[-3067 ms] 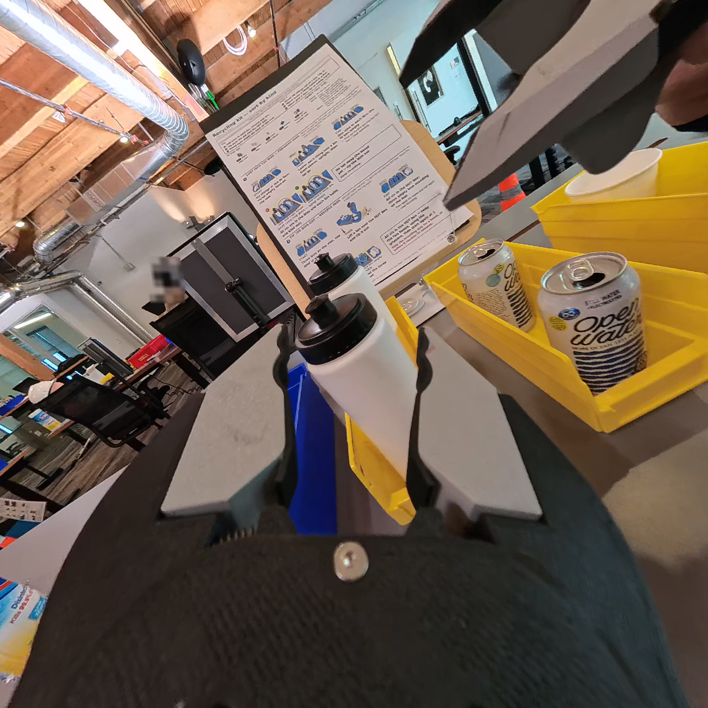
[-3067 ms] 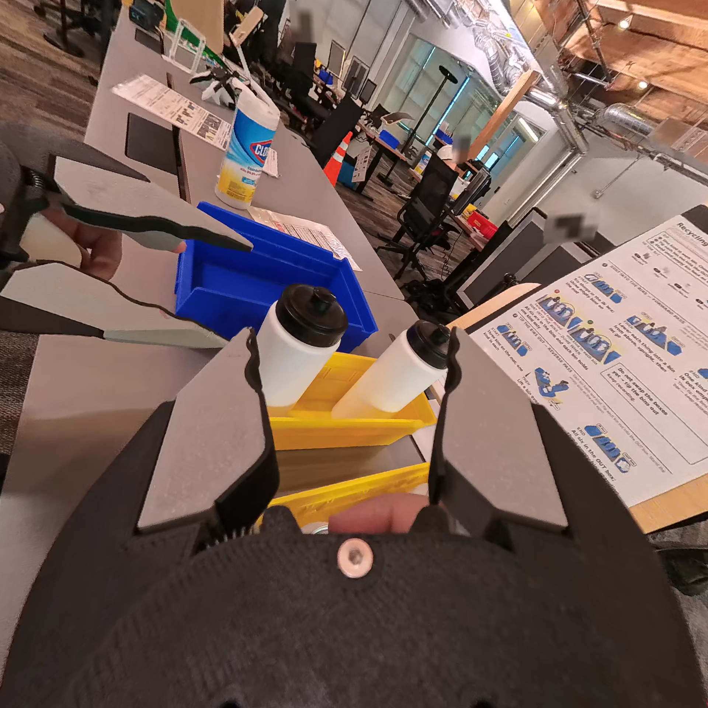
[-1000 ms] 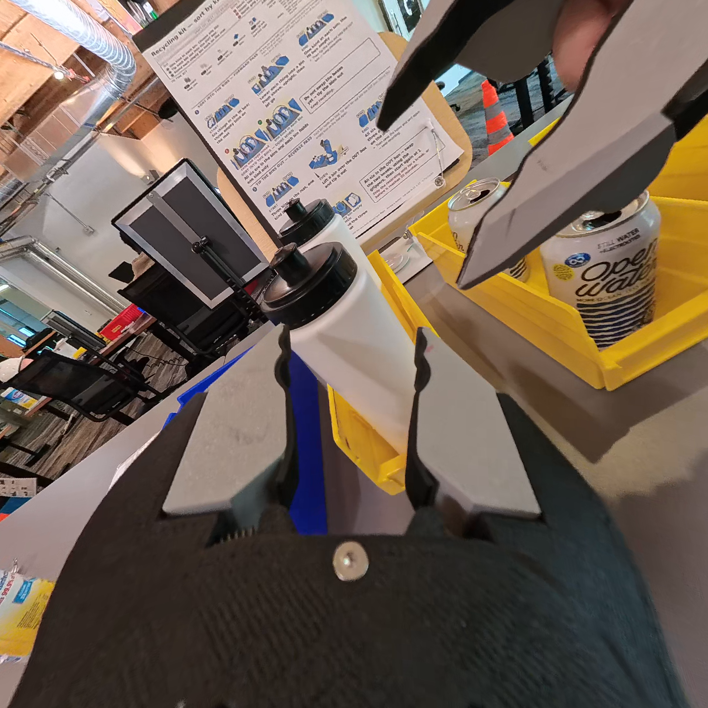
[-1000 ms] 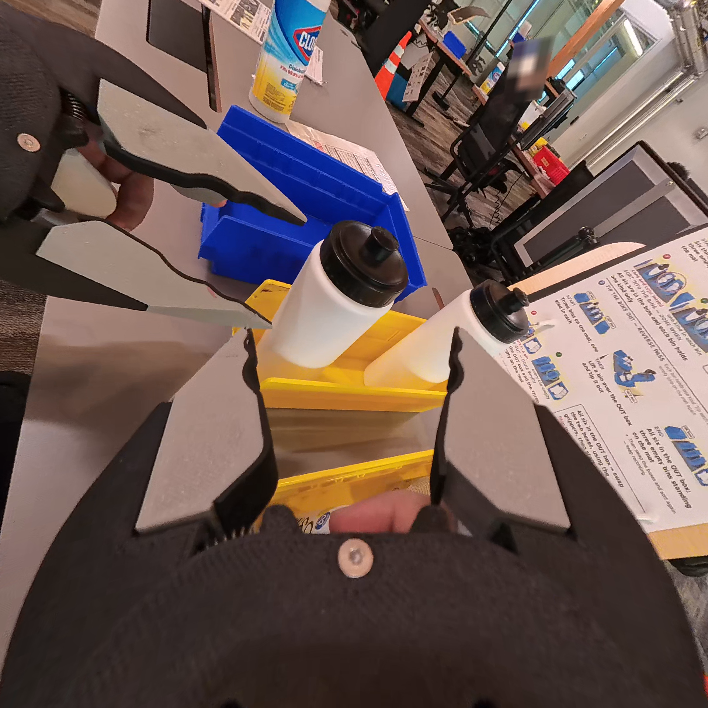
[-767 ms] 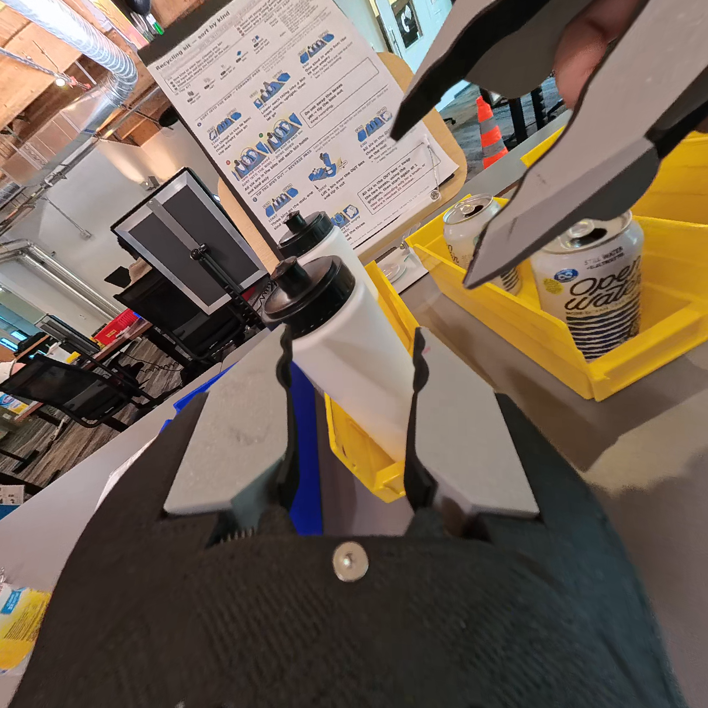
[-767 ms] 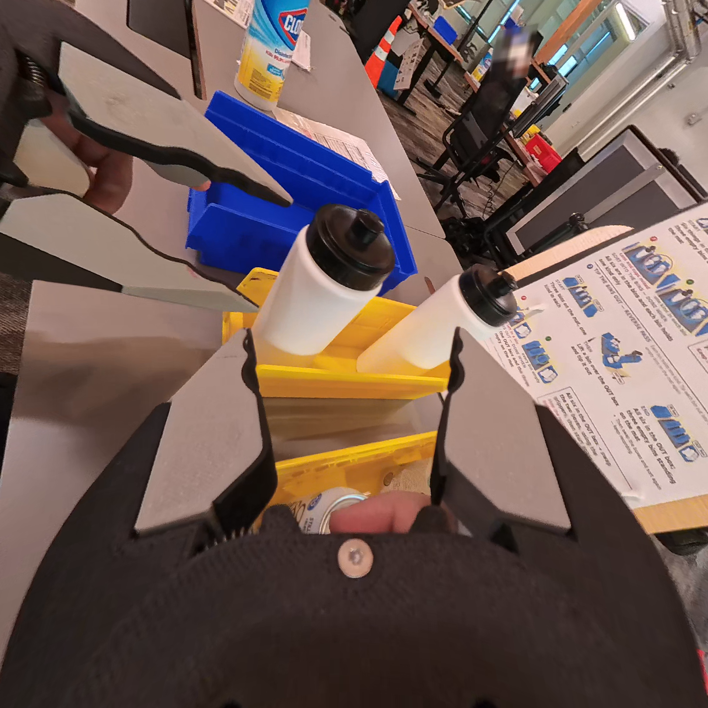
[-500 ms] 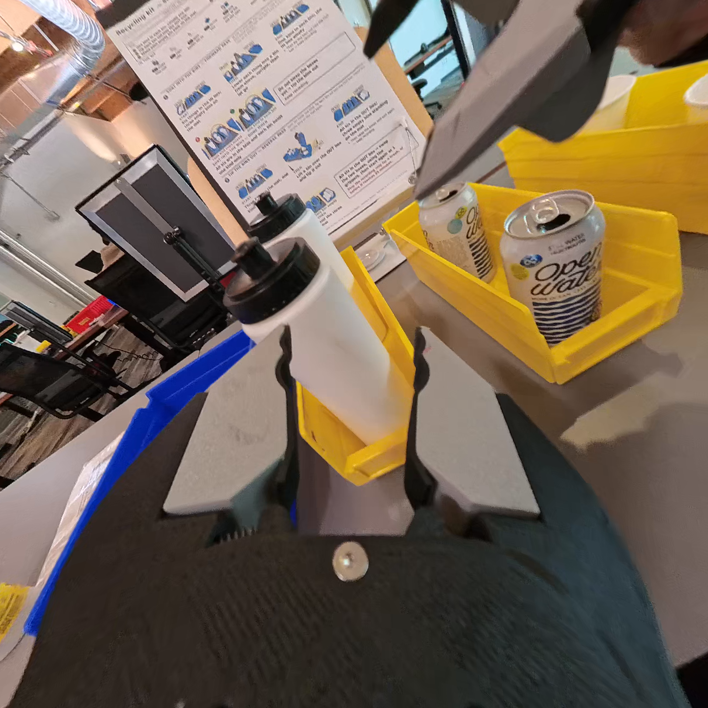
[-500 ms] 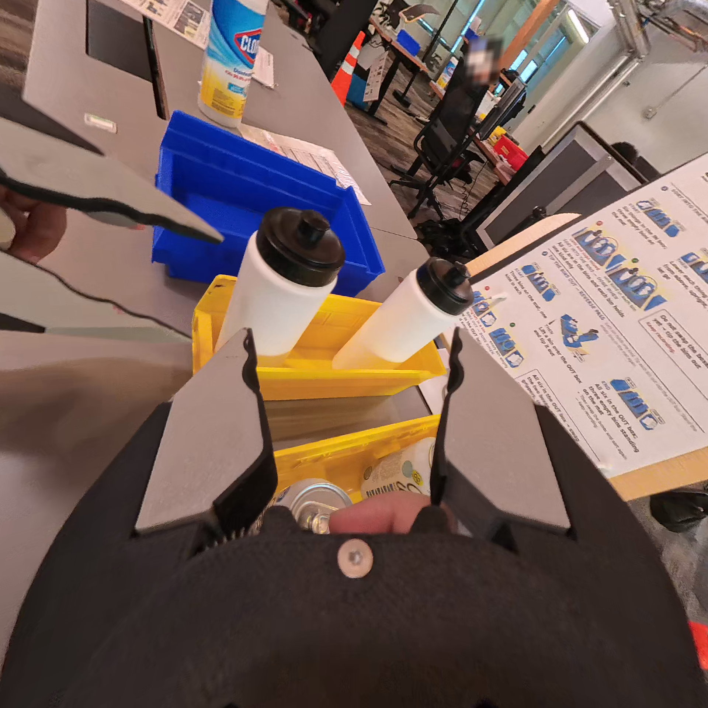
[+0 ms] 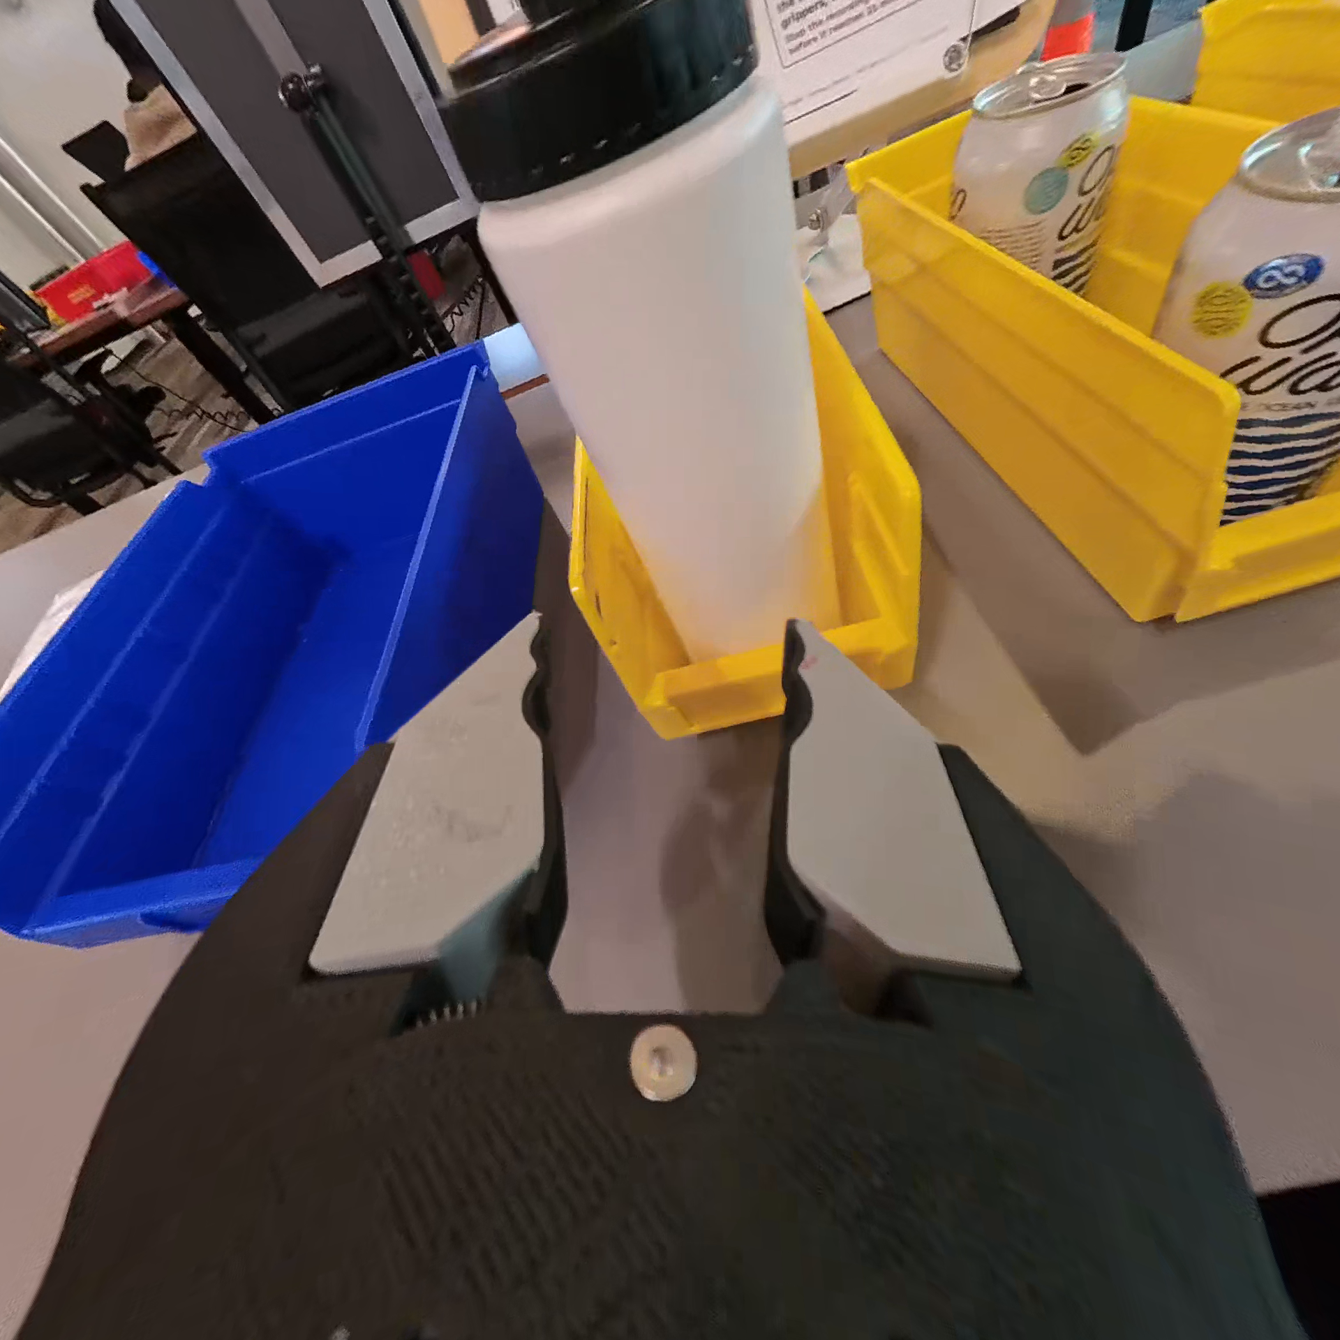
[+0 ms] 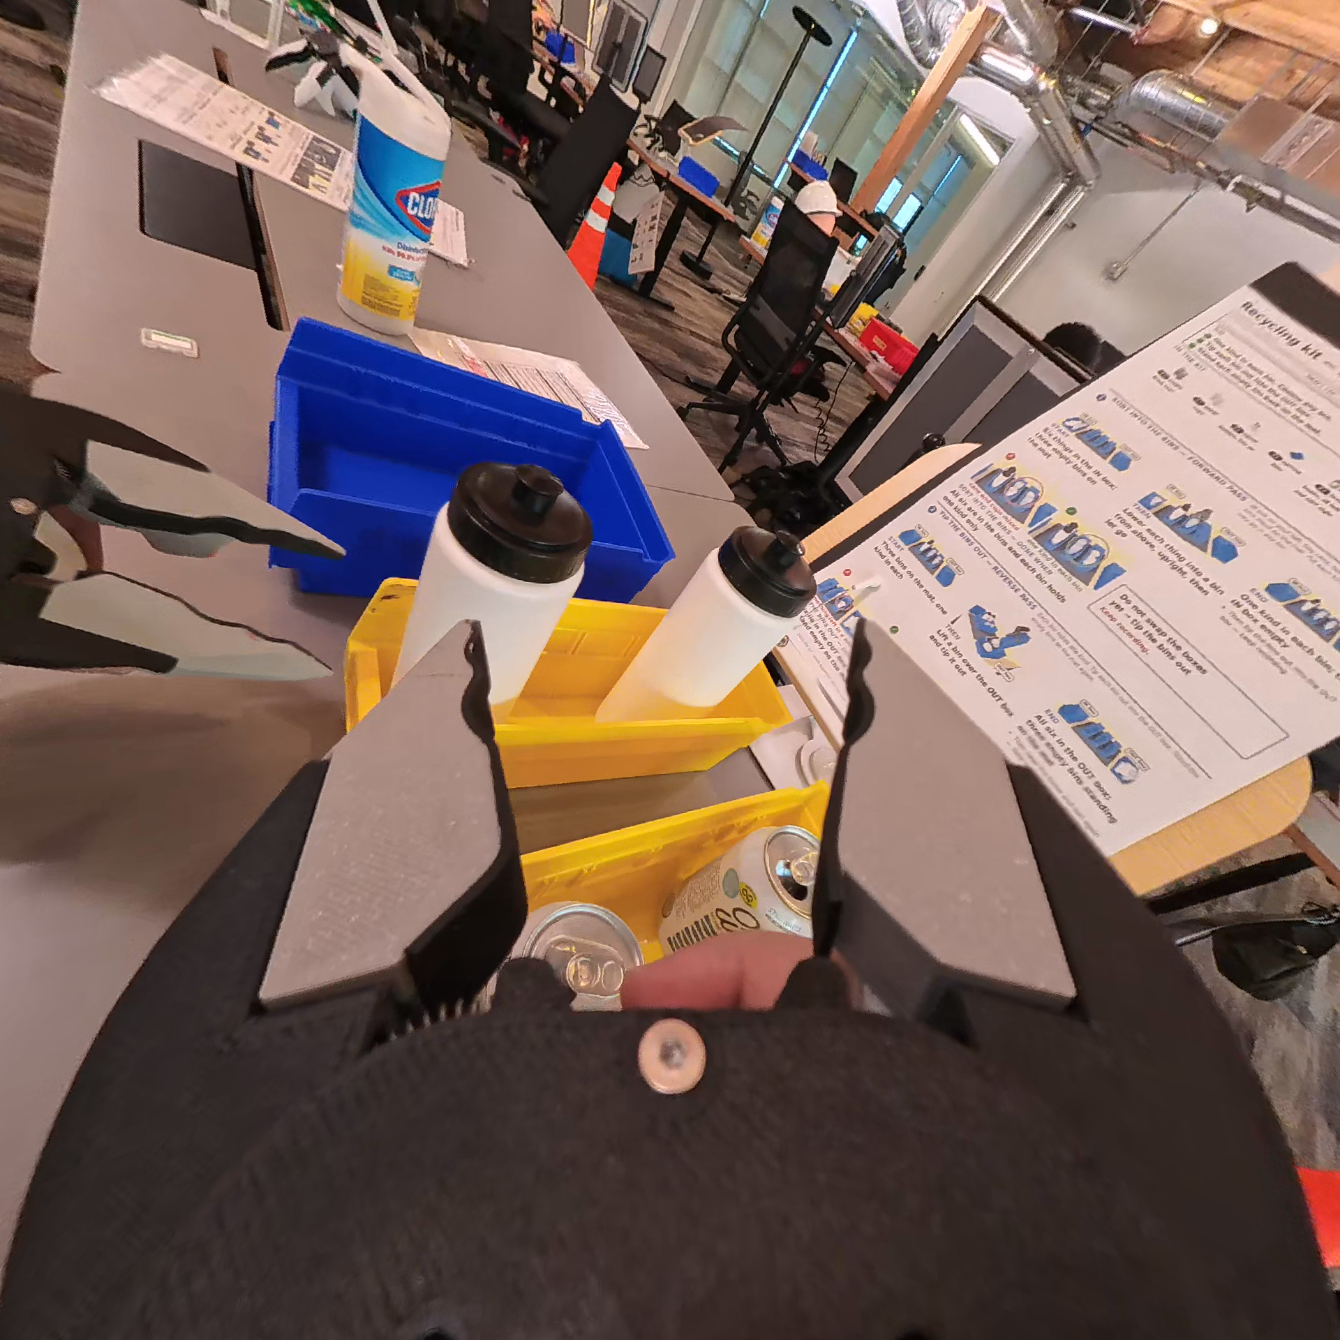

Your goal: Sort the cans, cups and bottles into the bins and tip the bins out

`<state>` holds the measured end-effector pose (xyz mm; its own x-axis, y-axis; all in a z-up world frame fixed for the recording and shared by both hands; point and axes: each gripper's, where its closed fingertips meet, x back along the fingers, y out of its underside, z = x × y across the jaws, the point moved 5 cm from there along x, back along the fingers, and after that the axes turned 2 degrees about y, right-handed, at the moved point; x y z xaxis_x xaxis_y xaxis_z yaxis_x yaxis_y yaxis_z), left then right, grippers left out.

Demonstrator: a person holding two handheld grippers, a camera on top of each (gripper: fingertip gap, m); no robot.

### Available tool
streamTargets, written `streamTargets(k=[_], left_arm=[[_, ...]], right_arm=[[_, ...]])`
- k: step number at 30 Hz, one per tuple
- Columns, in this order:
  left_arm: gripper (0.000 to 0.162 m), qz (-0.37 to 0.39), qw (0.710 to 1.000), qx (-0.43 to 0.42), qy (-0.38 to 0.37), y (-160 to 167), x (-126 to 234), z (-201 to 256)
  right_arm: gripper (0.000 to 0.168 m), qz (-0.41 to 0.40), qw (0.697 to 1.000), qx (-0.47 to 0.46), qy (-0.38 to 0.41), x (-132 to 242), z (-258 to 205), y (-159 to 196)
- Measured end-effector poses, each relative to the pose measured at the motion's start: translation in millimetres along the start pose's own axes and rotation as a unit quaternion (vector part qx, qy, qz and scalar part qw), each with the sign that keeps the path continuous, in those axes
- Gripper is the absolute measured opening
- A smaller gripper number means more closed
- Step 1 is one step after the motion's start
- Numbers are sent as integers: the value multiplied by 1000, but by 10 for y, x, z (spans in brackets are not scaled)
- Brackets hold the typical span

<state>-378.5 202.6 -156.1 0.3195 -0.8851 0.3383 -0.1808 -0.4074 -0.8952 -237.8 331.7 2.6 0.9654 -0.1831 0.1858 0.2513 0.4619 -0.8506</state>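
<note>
Two white bottles with black caps (image 10: 500, 580) (image 10: 732, 623) stand in a yellow bin (image 10: 638, 747). The nearer bottle (image 9: 674, 362) fills the left wrist view, in that bin (image 9: 725, 696). My left gripper (image 9: 663, 638) is open and empty, its tips just short of the bin's front lip; it also shows in the right wrist view (image 10: 326, 609). Two cans (image 9: 1030, 159) (image 9: 1269, 348) stand in a second yellow bin (image 9: 1030, 406). My right gripper (image 10: 663, 638) is open and empty above the can bin (image 10: 652, 848). A blue bin (image 9: 217, 652) (image 10: 435, 464) is empty.
A wipes canister (image 10: 391, 210) and papers (image 10: 536, 384) lie on the grey table (image 10: 130, 761) beyond the blue bin. An instruction board (image 10: 1088, 580) leans at the table's far edge. Another yellow bin (image 9: 1276, 51) stands far right. Chairs and an orange cone (image 10: 598, 217) stand beyond.
My left gripper has drawn back off the bottle and dropped lower, tips now at the bin's front lip. My right gripper has risen and pulled back, bringing the cans into view.
</note>
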Motion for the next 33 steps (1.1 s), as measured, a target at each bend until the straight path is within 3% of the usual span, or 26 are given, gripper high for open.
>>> streamTargets(k=[8,10,16,24,29,33], left_arm=[[55,-39,998,40,32,144,-73,32],[66,-55,994,61,76,131,-49,112],[70,13,995,53,82,-126,16,275],[75,-2,993,34,113,-66,-211,647],[75,-21,994,9,105,-23,-302,682],[71,-14,993,17,116,-43,-295,630]], right_arm=[[100,18,1000,-3,-3,93,37,-59],[100,20,1000,-12,-4,92,59,-55],[99,17,1000,-6,6,134,66,-59],[99,25,1000,4,-3,211,-163,-204],[100,-14,999,-12,-37,247,-325,91],[99,-41,994,-73,-63,540,-408,548]])
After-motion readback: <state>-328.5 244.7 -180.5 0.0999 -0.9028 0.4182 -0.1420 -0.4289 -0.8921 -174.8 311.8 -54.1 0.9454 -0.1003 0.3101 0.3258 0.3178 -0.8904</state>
